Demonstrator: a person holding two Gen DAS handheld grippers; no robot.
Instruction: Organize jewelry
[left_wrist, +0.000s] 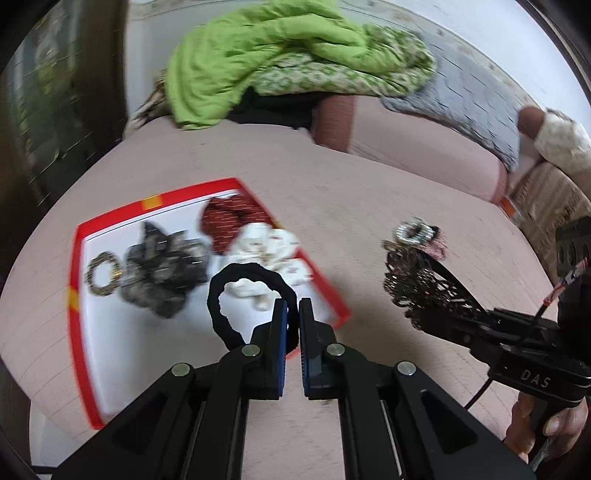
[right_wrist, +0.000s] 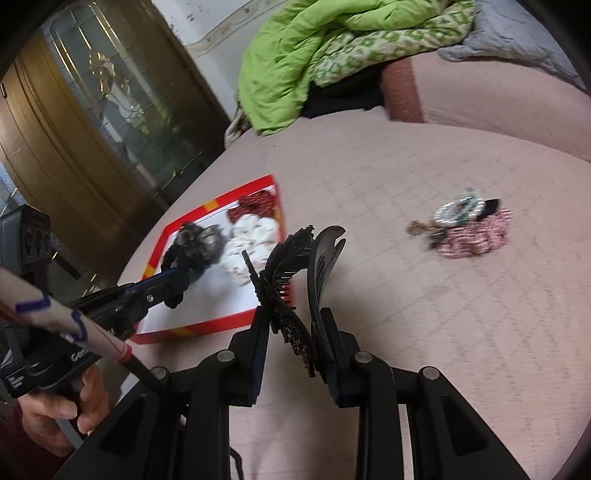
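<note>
Two tools loaded above the bed.
Left tool (left_wrist: 291, 314) pinches black hair tie (left_wrist: 236, 291) over red tray (left_wrist: 74, 295); right tool (right_wrist: 295, 332) clamps black hair claw (right_wrist: 295, 266).

Pink bedspread (left_wrist: 332, 177), crumpled green quilt (left_wrist: 258, 55), brown glass-panelled cabinet (right_wrist: 92, 122) beside.

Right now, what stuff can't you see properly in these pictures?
- Small pile left on the bed: blurred in both views, pieces can't be told apart.
- Black hair clip in the right gripper: its lower end is hidden between the jaws.
- Red tray: near corner covered by the left gripper, which holds a black hair tie.
- Grey scrunchie: half hidden by that gripper in the right wrist view.
</note>
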